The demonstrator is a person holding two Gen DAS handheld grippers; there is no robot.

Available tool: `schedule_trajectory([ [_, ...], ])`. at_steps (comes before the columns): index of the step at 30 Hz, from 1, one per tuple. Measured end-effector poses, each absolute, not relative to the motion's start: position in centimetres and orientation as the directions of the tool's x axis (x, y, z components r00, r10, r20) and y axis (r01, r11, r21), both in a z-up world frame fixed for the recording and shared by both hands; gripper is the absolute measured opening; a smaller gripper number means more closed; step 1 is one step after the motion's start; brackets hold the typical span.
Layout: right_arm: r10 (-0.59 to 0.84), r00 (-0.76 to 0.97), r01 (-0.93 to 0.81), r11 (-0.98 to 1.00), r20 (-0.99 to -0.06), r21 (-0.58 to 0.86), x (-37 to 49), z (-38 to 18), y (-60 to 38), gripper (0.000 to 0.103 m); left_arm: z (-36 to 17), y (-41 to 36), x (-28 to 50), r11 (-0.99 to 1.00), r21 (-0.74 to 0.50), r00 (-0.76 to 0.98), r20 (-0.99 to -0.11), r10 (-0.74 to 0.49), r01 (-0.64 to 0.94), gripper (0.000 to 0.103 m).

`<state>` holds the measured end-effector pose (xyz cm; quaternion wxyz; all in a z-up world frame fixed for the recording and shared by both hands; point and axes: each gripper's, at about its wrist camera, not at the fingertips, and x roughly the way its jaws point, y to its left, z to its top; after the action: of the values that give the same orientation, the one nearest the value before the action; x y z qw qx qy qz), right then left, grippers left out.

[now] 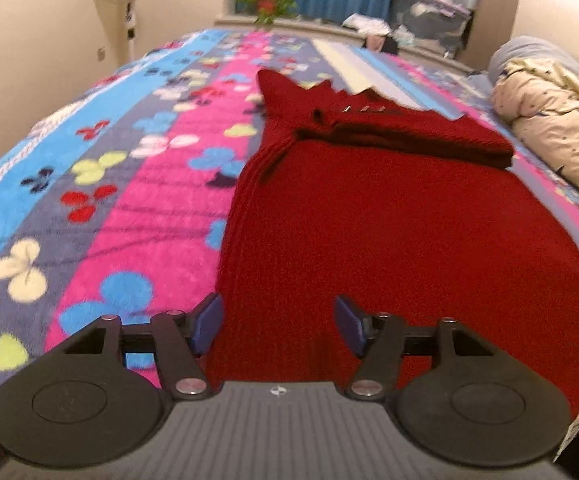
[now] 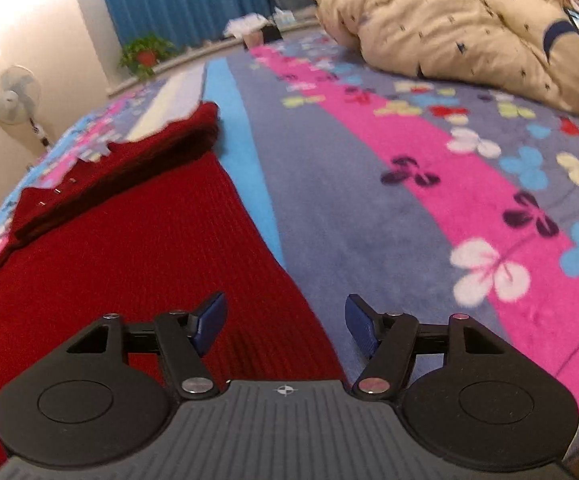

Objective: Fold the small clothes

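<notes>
Floral blanket (image 1: 137,208) w/ one red sweater (image 1: 389,240); left tool (image 1: 277,326), right tool (image 2: 285,326) both agape, empty.

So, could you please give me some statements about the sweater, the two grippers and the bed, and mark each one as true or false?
1. The red sweater lies on a flowered blanket. True.
2. The left gripper is shut on the sweater. False: its fingers stand apart and hold nothing.
3. The far part of the sweater is folded over itself. True.
4. The right gripper is centred over the middle of the sweater. False: it is over the sweater's right edge, partly above bare blanket.
5. A cream quilt with dark stars covers the sweater. False: it lies apart, at the far right.
</notes>
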<state>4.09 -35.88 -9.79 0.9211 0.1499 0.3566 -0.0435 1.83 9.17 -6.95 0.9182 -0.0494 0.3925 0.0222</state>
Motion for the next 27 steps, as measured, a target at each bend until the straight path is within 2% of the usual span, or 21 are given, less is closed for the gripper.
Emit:
schedule_trajectory([
  [4, 0.011, 0.709, 0.23, 0.941, -0.705, 0.247, 4.3, -10.7, -36.7, 0.069, -8.4, 9.5, 2.5, 0.991, -0.077, 0.618, -0.786, 0.008, -0.11, 0.073],
  [8, 0.019, 0.701, 0.23, 0.94, -0.713, 0.252, 4.5, -11.0, -36.8, 0.071, -8.7, 9.5, 2.7, 0.991, -0.089, 0.615, -0.789, -0.006, -0.105, 0.073],
  [10, 0.013, 0.701, 0.229, 0.943, -0.713, 0.242, 4.4, -10.9, -36.6, 0.071, -8.6, 9.7, 2.5, 0.99, -0.097, 0.62, -0.785, -0.013, -0.102, 0.068],
  [14, 0.018, 0.7, 0.223, 0.944, -0.714, 0.243, 4.5, -10.9, -36.7, 0.071, -8.3, 9.8, 2.3, 0.988, -0.11, 0.633, -0.774, -0.016, -0.109, 0.049],
  [16, 0.021, 0.699, 0.215, 0.947, -0.714, 0.238, 4.6, -10.9, -36.5, 0.071, -8.2, 10.3, 2.4, 0.982, -0.14, 0.629, -0.777, -0.028, -0.129, 0.048],
  [17, 0.021, 0.7, 0.212, 0.948, -0.714, 0.236, 4.6, -10.9, -36.5, 0.064, -8.2, 10.6, 2.4, 0.977, -0.158, 0.625, -0.78, -0.036, -0.141, 0.048],
  [18, 0.02, 0.7, 0.208, 0.951, -0.713, 0.23, 4.6, -10.9, -36.4, 0.051, -8.2, 10.9, 2.4, 0.971, -0.18, 0.619, -0.784, -0.046, -0.155, 0.048],
  [19, 0.015, 0.702, 0.206, 0.953, -0.712, 0.223, 4.6, -10.9, -36.4, 0.044, -8.2, 11.2, 2.3, 0.963, -0.205, 0.611, -0.789, -0.059, -0.172, 0.048],
  [21, 0.026, 0.707, 0.195, 0.953, -0.707, 0.23, 4.6, -10.7, -36.4, 0.023, -8.3, 11.7, 2.1, 0.95, -0.241, 0.597, -0.798, -0.078, -0.197, 0.05],
  [24, 0.035, 0.712, 0.183, 0.955, -0.702, 0.234, 4.3, -10.5, -36.4, 0.015, -8.4, 11.7, 1.5, 0.941, -0.267, 0.575, -0.811, -0.103, -0.208, 0.05],
  [27, 0.048, 0.711, 0.177, 0.953, -0.701, 0.245, 4.3, -10.4, -36.5, 0.014, -8.3, 11.1, 1.0, 0.947, -0.259, 0.573, -0.813, -0.107, -0.189, 0.046],
])
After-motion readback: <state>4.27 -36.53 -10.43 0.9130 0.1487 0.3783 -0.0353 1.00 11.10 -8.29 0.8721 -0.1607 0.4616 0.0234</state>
